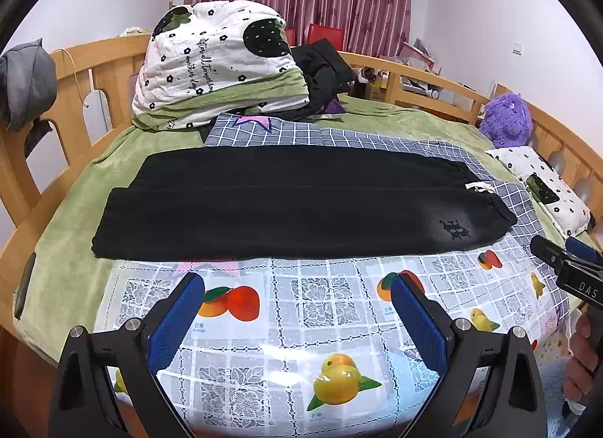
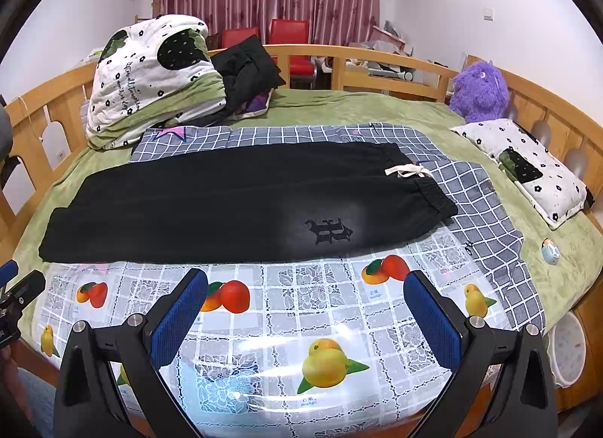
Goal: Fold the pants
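Black pants (image 1: 286,208) lie flat across the bed, folded lengthwise, waistband to the right and leg cuffs to the left. A white drawstring (image 2: 409,173) and a dark logo (image 2: 328,231) show near the waistband. They also fill the middle of the right wrist view (image 2: 241,208). My left gripper (image 1: 297,289) is open and empty, hovering over the fruit-print sheet in front of the pants. My right gripper (image 2: 305,285) is open and empty too, in front of the logo end. It also shows at the right edge of the left wrist view (image 1: 565,255).
A fruit-print plastic sheet (image 2: 301,310) and a grey checked cloth (image 2: 486,212) lie under the pants on a green bedspread (image 2: 361,110). A folded quilt (image 1: 215,61), dark clothes (image 2: 245,65), a purple plush toy (image 2: 480,89) and a pillow (image 2: 527,167) lie behind. A wooden rail (image 1: 94,72) rings the bed.
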The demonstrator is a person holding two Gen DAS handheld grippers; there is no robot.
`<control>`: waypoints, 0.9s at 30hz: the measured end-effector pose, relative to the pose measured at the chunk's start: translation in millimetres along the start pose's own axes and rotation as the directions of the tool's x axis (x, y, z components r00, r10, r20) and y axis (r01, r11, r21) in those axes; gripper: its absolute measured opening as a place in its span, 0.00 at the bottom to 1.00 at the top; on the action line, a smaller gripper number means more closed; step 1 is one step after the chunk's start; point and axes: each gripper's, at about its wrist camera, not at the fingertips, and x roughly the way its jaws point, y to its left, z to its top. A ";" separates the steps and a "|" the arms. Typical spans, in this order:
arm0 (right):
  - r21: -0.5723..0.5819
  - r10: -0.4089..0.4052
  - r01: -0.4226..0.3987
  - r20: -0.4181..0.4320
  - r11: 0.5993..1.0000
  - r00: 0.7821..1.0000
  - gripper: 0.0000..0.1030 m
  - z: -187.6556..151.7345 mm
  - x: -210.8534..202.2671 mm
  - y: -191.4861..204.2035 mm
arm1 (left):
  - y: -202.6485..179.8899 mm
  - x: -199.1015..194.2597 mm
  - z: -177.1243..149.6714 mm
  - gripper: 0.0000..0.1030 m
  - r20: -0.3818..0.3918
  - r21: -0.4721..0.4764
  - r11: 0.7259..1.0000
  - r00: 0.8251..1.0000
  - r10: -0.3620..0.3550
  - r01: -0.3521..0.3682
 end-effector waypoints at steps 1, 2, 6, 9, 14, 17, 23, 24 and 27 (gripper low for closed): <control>-0.002 -0.001 0.001 0.002 1.000 1.000 0.99 -0.6 -0.3 -0.3 | 0.0 0.5 1.0 0.97 -0.001 0.000 1.000 1.000 0.000 0.000; -0.004 -0.003 0.003 0.002 1.000 1.000 0.99 -0.1 -0.6 1.1 | 0.5 0.2 0.8 0.97 -0.001 -0.001 1.000 1.000 -0.002 0.002; -0.016 -0.011 0.011 0.007 1.000 1.000 0.99 0.6 -2.6 4.4 | 1.1 -1.7 0.9 0.97 0.001 -0.003 1.000 1.000 -0.005 0.005; -0.020 -0.013 0.013 0.009 1.000 1.000 0.99 2.1 -3.4 6.3 | 2.2 -2.7 3.1 0.97 0.007 -0.012 1.000 1.000 -0.008 0.009; -0.016 0.011 -0.011 -0.004 1.000 1.000 0.99 2.7 0.8 10.9 | 4.7 -2.3 7.2 0.96 0.024 -0.028 0.997 0.997 -0.068 0.069; -0.034 0.033 -0.034 -0.021 0.999 0.999 0.98 2.4 7.0 19.3 | 2.5 -1.3 9.4 0.96 0.043 -0.027 0.997 0.996 -0.073 0.074; -0.028 0.108 -0.110 -0.059 0.994 0.992 0.97 8.6 23.4 32.8 | 2.7 15.4 18.2 0.96 0.024 -0.065 0.984 0.986 -0.166 0.167; -0.019 0.136 -0.138 -0.084 0.990 0.987 0.93 11.1 30.1 35.0 | 4.1 18.3 20.7 0.96 0.027 -0.078 0.980 0.983 -0.181 0.182; 0.002 0.177 -0.178 -0.114 0.984 0.978 0.85 19.2 42.4 37.3 | 11.4 26.5 31.3 0.95 0.037 -0.103 0.971 0.976 -0.215 0.218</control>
